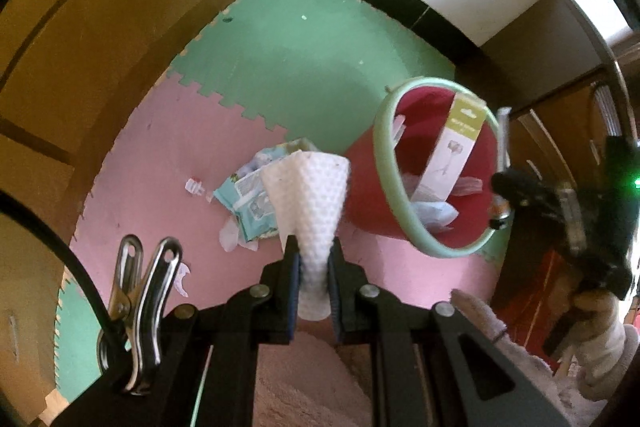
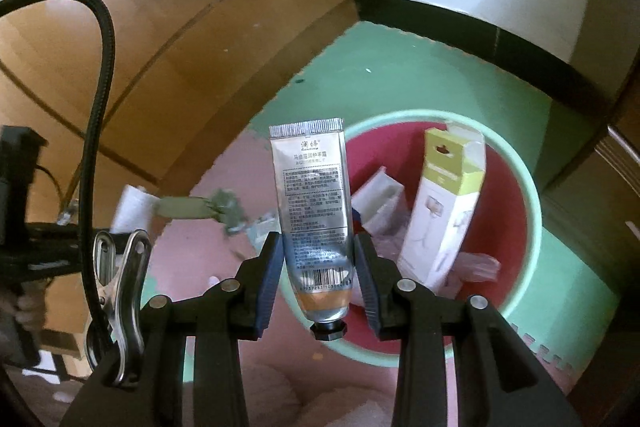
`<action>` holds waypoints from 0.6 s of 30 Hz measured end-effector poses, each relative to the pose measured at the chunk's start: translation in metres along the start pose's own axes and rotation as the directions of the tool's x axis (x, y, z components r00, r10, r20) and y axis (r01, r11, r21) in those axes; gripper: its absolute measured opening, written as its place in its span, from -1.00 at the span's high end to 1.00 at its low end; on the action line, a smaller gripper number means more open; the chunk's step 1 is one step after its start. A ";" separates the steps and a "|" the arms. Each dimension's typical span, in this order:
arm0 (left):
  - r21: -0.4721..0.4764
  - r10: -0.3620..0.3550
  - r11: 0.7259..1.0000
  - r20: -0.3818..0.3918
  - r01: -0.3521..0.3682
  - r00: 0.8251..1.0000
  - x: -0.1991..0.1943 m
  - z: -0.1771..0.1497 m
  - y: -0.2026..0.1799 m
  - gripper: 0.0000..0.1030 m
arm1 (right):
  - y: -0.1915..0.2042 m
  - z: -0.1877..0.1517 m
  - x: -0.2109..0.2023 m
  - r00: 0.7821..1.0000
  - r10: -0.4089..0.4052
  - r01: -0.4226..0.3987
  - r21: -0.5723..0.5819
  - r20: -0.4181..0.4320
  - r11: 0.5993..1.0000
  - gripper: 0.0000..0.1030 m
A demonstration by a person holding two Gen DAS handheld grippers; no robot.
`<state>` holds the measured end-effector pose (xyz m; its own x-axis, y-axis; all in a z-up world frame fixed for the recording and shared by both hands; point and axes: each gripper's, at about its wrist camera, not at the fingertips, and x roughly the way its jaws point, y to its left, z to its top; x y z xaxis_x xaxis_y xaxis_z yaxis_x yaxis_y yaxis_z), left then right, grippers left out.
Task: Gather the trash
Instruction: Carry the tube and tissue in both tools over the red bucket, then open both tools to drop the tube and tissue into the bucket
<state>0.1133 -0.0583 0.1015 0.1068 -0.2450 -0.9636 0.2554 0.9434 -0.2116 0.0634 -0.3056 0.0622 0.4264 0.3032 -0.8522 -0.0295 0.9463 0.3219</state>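
The left hand-held gripper (image 1: 313, 273) is squeezing a bumpy white paper towel (image 1: 310, 195). The right hand-held gripper (image 2: 316, 269) is pinching a silver hand cream tube (image 2: 314, 211) above the red trash bin (image 2: 532, 211). A tall box (image 2: 444, 203) stands inside. Wet-wipe packs (image 1: 250, 195) lie on the pink floor mat (image 1: 160, 155) beside the bin.

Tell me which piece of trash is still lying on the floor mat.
The crumpled teal wet-wipe packet lies on the pink mat. The white embossed tissue and silver hand-cream tube are held in jaws; the green-topped white carton sits in the bin.
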 end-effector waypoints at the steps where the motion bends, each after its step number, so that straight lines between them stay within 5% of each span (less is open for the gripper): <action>1: 0.006 -0.003 1.000 0.005 0.003 1.000 -0.003 0.002 -0.003 0.75 | -0.004 0.002 0.003 1.000 -0.004 0.004 0.007 -0.004 1.000 0.28; 14: 0.158 -0.073 0.985 0.043 0.065 0.996 -0.030 0.029 -0.068 0.75 | -0.028 -0.004 0.003 1.000 -0.019 0.019 0.057 0.002 0.998 0.29; 18: 0.218 -0.095 0.972 0.042 0.084 0.995 -0.027 0.037 -0.095 0.75 | -0.037 -0.005 -0.005 0.999 -0.030 0.029 0.073 0.023 0.997 0.43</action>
<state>0.1217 -0.1491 0.1534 0.1225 -0.3430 -0.9313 0.4665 0.8482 -0.2510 0.0577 -0.3420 0.0528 0.4477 0.2716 -0.8520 0.0492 0.9438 0.3267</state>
